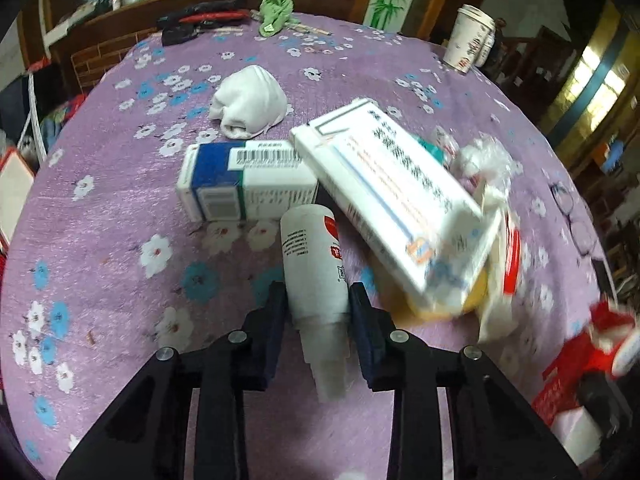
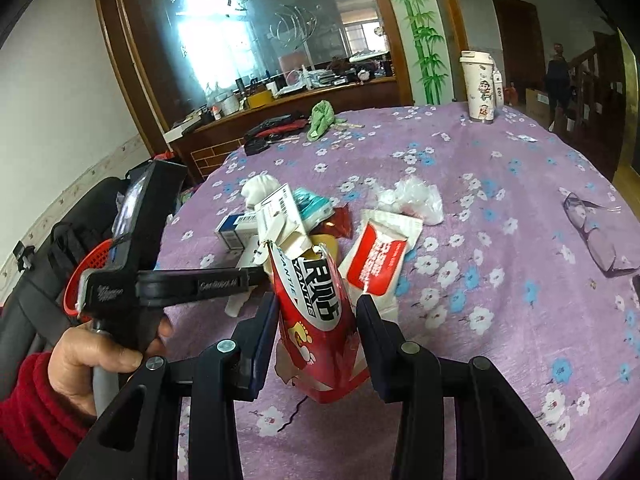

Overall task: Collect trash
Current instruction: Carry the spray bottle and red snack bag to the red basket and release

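Table [image 1: 120, 200]: wearing a purple flowered cloth and carrying a heap of trash at its middle.
Long white carton [image 1: 392, 196]: lying tilted across the heap, leaning over a blue-and-white box [image 1: 244, 180].
Right gripper [image 2: 316, 320]: gripping a red snack wrapper [image 2: 316, 308] between its fingers, just above the cloth.
Left gripper [image 1: 318, 308]: pinching a white spray bottle [image 1: 314, 272], nozzle pointing toward the camera.
Crumpled white tissue [image 1: 250, 102]: sitting behind the boxes.

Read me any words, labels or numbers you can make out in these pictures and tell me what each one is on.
"YANTIE": on the red packet between the right claw's fingers; its large Chinese characters are unclear.
Barcode digits on the blue-and-white box: too small.
White bottle in the left claw, white carton, red-and-white sachet, embossed left claw arm: blurred.
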A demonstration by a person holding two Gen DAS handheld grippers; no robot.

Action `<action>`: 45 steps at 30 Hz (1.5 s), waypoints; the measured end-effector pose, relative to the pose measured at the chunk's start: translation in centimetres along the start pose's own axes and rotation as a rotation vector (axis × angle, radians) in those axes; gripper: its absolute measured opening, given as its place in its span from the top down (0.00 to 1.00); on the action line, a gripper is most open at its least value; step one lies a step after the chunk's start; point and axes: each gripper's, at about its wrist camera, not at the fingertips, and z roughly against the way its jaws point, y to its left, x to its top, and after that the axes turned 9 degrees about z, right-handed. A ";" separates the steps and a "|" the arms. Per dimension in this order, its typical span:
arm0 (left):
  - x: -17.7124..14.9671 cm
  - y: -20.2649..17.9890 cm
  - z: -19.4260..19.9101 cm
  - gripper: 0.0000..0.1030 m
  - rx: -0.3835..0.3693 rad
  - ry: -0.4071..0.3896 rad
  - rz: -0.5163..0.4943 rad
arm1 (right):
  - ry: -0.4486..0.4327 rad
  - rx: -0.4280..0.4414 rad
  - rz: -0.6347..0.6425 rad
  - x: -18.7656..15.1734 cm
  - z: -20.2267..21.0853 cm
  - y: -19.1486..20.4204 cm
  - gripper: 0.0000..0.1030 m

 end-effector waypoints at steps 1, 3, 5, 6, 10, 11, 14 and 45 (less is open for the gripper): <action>-0.4 0.1 0.3 0.71 0.008 -0.009 -0.010 | 0.007 0.003 0.003 -0.1 -0.2 0.3 0.58; -2.0 0.7 1.4 0.71 0.033 -0.038 -0.047 | 0.024 0.009 0.004 -0.4 -0.7 0.8 0.58; -3.3 1.0 2.3 0.71 0.047 -0.061 -0.068 | 0.044 0.016 0.013 -0.8 -1.3 1.6 0.58; -4.2 1.4 3.0 0.71 0.054 -0.076 -0.080 | 0.056 0.019 0.019 -1.0 -1.7 2.0 0.58; -6.2 2.4 4.9 0.71 0.076 -0.127 -0.111 | 0.087 0.025 0.027 -1.1 -2.8 3.2 0.58; -6.4 2.7 5.5 0.71 0.084 -0.143 -0.114 | 0.094 0.024 0.030 -1.0 -3.0 3.5 0.58; -6.6 3.8 6.4 0.72 0.078 -0.157 -0.099 | 0.112 0.017 0.038 -1.0 -3.4 4.2 0.58; -7.1 4.9 7.4 0.72 0.069 -0.181 -0.081 | 0.130 0.000 0.069 -0.6 -3.5 5.6 0.57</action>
